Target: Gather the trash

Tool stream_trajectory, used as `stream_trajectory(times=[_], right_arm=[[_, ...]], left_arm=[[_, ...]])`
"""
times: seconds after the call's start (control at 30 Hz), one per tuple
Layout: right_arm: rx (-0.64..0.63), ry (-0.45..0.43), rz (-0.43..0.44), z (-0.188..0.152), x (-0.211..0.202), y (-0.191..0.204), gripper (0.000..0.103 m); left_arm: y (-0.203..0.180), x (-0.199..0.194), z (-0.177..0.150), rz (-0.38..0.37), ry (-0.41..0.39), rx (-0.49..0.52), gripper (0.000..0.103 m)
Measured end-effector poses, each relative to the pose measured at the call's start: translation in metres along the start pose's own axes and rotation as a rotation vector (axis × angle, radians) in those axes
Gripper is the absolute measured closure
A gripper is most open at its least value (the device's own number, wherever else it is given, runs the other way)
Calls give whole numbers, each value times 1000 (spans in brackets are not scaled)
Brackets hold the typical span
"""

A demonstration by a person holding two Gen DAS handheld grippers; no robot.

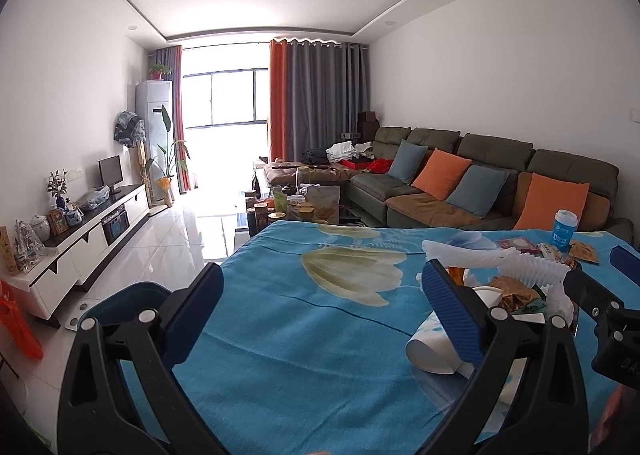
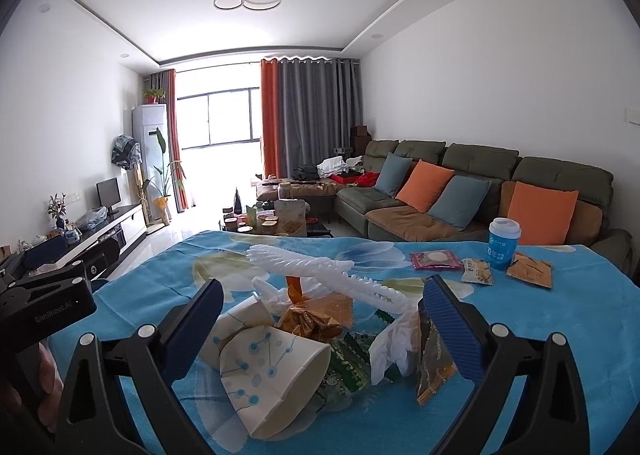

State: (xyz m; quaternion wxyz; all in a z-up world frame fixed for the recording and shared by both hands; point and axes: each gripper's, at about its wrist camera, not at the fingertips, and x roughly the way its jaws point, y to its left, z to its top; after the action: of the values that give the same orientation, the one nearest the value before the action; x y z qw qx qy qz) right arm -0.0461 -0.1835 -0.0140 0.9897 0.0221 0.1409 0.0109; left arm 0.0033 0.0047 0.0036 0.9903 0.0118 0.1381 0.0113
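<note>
Gaping wide and gripping nothing, the right gripper [image 2: 320, 331] is framing a trash heap: two crushed paper cups [image 2: 264, 371], wrappers, white foam strips [image 2: 320, 271]. Sitting at two o'clock are one blue cup [image 2: 503, 243] and three packets [image 2: 434, 259]. Also spread empty is the left gripper [image 1: 320, 315], hovering over the blue cloth [image 1: 300, 355].

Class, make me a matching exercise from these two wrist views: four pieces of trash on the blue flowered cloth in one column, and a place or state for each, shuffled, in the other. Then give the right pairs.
Things:
1. blue cup with lid
2. paper cup
3. white pleated plastic strip
4. pink packet

Descriptions:
A. lying on its side, crushed, nearest the camera
B. standing upright at the far right
C. flat on the cloth, left of the upright cup
D. resting across the top of the pile

Pairs: 1-B, 2-A, 3-D, 4-C
</note>
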Motion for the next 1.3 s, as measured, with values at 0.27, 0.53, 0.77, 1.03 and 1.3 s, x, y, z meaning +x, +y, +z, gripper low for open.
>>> stream_trajectory(times=[0.27, 0.53, 0.77, 1.03, 1.3], right_arm=[[-2, 0, 15, -1, 1, 0, 6], [26, 3, 53, -2, 8, -8, 6], [28, 4, 45, -2, 8, -13, 6], [40, 12, 28, 0, 12, -15, 6], [44, 34, 4, 0, 17, -18, 6]], left_arm=[[-1, -3, -3, 20, 7, -17, 5], [-1, -7, -4, 57, 11, -4, 5], [-4, -2, -3, 43, 31, -16, 5], [-8, 0, -6, 10, 39, 4, 5], [-13, 12, -6, -38, 62, 19, 5]])
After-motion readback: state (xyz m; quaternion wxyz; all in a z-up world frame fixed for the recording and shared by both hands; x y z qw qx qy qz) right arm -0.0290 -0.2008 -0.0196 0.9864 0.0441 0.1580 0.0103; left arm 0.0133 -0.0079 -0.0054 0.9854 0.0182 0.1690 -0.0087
